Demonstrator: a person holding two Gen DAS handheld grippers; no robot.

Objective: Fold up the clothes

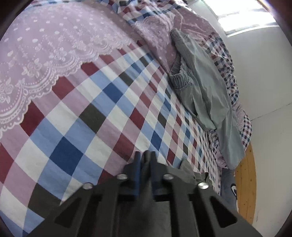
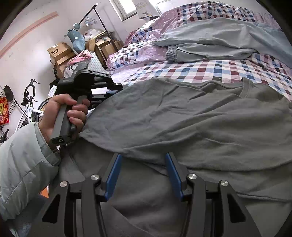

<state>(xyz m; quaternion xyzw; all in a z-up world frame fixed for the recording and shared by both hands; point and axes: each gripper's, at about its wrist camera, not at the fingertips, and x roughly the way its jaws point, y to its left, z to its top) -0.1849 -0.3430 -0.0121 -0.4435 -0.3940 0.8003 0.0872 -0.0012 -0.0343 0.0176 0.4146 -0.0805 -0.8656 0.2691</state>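
Observation:
A grey T-shirt [image 2: 182,118] lies spread on the checked bedsheet [image 1: 102,113], neck opening toward the far right. My left gripper [image 1: 146,156] is shut at the shirt's left edge, with a strip of grey cloth pinched between its fingers and a fold [image 1: 186,169] bulging beside them. In the right wrist view a hand [image 2: 60,113] grips its handle, and the shirt hides its fingertips. My right gripper [image 2: 144,156] stands open over the shirt's near part, blue pads [image 2: 113,175] apart on either side of the cloth without pressing it. Pale grey-blue trousers [image 1: 206,87] lie crumpled farther back on the bed.
A purple lace-print duvet [image 1: 45,45] covers the bed's far side. Beyond the bed's end stand cardboard boxes [image 2: 60,52], a plush toy [image 2: 76,40], a clothes rack [image 2: 98,16] and a bicycle [image 2: 29,102]. Wooden floor [image 1: 244,182] and a white wall border the bed.

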